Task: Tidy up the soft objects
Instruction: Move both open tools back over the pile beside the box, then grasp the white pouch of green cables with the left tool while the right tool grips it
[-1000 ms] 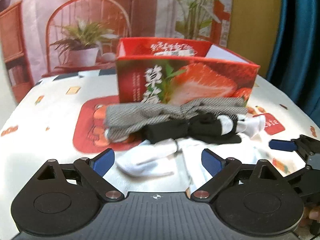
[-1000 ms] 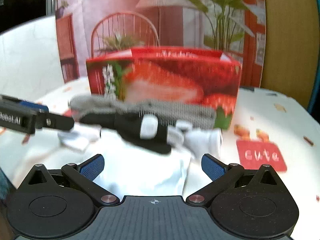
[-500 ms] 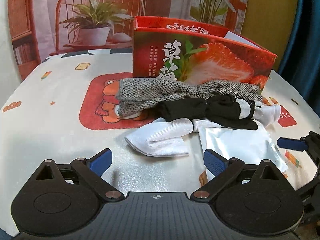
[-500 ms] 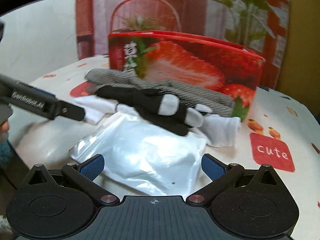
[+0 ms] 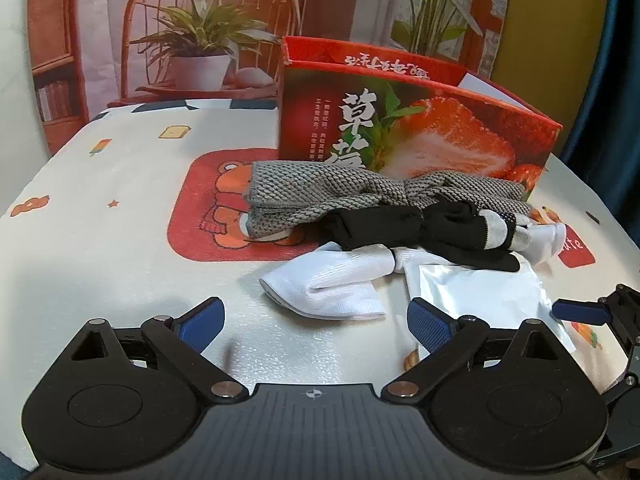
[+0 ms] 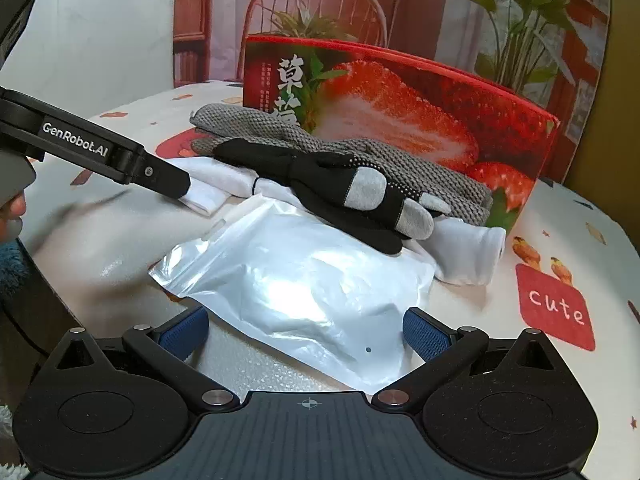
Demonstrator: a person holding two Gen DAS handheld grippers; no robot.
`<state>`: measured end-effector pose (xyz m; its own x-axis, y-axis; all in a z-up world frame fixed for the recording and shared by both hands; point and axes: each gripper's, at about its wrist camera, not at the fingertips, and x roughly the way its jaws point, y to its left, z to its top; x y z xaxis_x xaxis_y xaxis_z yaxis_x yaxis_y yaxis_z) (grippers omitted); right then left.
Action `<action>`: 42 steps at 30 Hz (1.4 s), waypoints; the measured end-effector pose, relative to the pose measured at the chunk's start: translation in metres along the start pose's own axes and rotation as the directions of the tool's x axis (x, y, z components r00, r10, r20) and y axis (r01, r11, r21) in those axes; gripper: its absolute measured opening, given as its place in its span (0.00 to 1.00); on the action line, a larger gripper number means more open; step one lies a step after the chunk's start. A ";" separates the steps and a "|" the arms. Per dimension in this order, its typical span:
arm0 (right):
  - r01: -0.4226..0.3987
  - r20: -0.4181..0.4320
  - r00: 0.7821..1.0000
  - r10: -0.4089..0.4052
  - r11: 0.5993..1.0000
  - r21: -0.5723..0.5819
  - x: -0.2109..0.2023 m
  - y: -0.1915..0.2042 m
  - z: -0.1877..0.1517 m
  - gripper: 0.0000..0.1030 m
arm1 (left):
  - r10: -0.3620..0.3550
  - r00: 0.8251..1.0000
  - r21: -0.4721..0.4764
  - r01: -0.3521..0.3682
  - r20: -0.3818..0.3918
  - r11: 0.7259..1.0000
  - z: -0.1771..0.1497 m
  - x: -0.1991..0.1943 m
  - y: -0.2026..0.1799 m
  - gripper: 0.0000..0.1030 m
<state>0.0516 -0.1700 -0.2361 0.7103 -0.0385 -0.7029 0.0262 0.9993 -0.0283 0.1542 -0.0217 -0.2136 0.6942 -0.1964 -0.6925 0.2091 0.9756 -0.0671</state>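
A pile of soft items lies in front of a red strawberry box (image 5: pixel 420 128) (image 6: pixel 400 108). At the back is a grey knit cloth (image 5: pixel 320 192) (image 6: pixel 288 140). On it rests a black glove with grey pads (image 5: pixel 420 224) (image 6: pixel 340 192). White socks (image 5: pixel 332 280) (image 6: pixel 468 252) lie beneath, and a silvery plastic pouch (image 5: pixel 480 292) (image 6: pixel 304 288) lies nearest. My left gripper (image 5: pixel 316 318) is open, just short of the white sock. My right gripper (image 6: pixel 304 330) is open, its fingers either side of the pouch's near edge.
The table wears a white cloth with a red bear patch (image 5: pixel 208 208) and a red "cute" patch (image 6: pixel 556 308). A wall print of a chair and plants stands behind. In the right wrist view the left gripper's arm (image 6: pixel 96 152) reaches in from the left, with a hand (image 6: pixel 12 208) holding it.
Both grippers have drawn back and risen, so the pile looks farther off and the pouch is in full view. Both stay open; nothing on the table has moved.
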 end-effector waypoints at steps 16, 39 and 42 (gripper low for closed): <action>0.134 -0.009 0.991 -0.134 0.988 0.071 -0.003 -0.018 0.000 1.00 | 0.006 1.000 0.022 -0.006 0.025 1.000 0.000 -0.007 -0.002 0.96; 0.013 0.220 0.975 -0.044 0.990 0.141 -0.001 -0.057 0.034 0.48 | -0.143 0.974 -0.067 0.157 0.178 0.985 0.016 -0.017 0.024 0.72; 0.000 0.220 0.975 -0.037 0.987 0.164 0.002 -0.060 0.032 0.47 | -0.197 0.968 -0.032 0.204 0.157 0.978 0.020 -0.008 0.016 0.68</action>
<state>0.0740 -0.2303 -0.2129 0.8462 -0.0739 -0.5277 0.1411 0.9861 0.0881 0.1660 -0.0067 -0.1945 0.7385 -0.3977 -0.5445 0.3244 0.9175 -0.2301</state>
